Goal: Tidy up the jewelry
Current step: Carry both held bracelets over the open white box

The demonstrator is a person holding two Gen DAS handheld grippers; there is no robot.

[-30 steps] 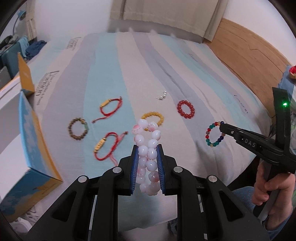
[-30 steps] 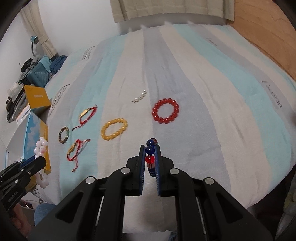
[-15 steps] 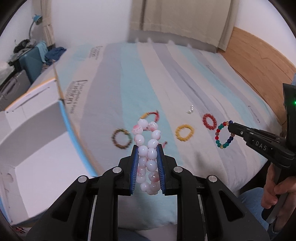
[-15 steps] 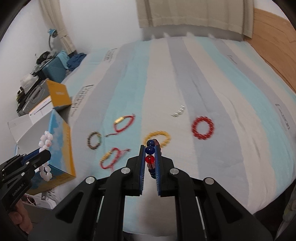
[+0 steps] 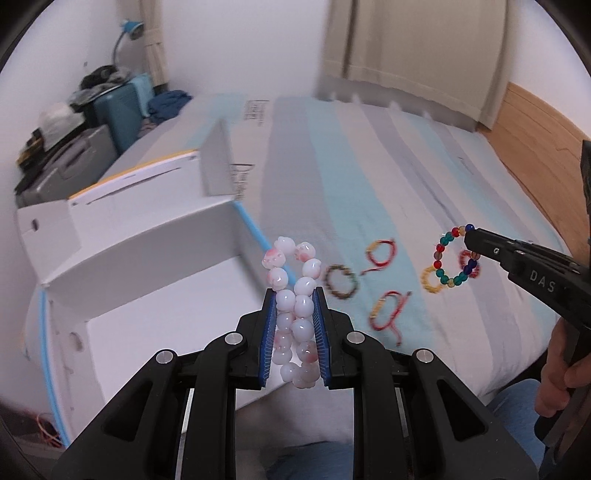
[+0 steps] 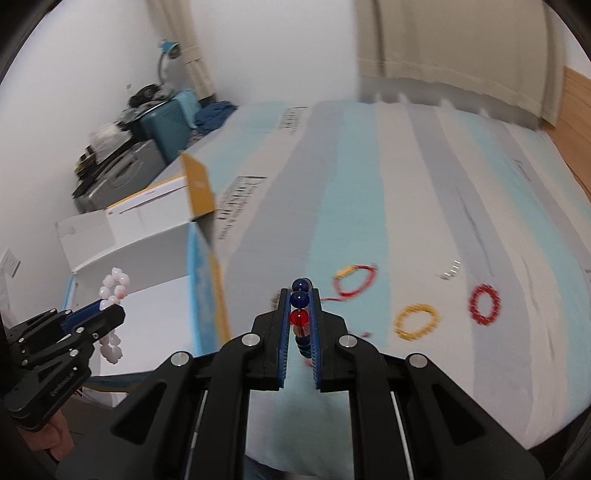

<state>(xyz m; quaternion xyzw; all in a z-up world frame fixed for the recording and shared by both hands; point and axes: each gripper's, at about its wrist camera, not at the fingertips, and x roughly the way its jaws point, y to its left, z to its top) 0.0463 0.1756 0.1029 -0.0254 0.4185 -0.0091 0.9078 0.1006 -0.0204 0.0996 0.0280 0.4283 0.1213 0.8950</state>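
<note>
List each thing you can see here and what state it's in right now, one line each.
Left gripper: shut on the pink bead bracelet, held in the air.
Right gripper: shut on the multicolour bead bracelet, also lifted.
White box: open, flaps up.
Yellow bead bracelet: lying loose on the striped bed cover.
Red bead bracelet: lying loose on the cover.

A bed with a striped cover (image 5: 369, 177) in pale blue, grey and cream bands fills most of both views. Beige curtains (image 5: 413, 55) hang behind it against a white wall. Wooden flooring (image 5: 535, 147) shows at the right. In the far left corner stand a teal suitcase (image 5: 125, 107), a grey case (image 6: 122, 177) and a blue desk lamp (image 5: 131, 31).
</note>
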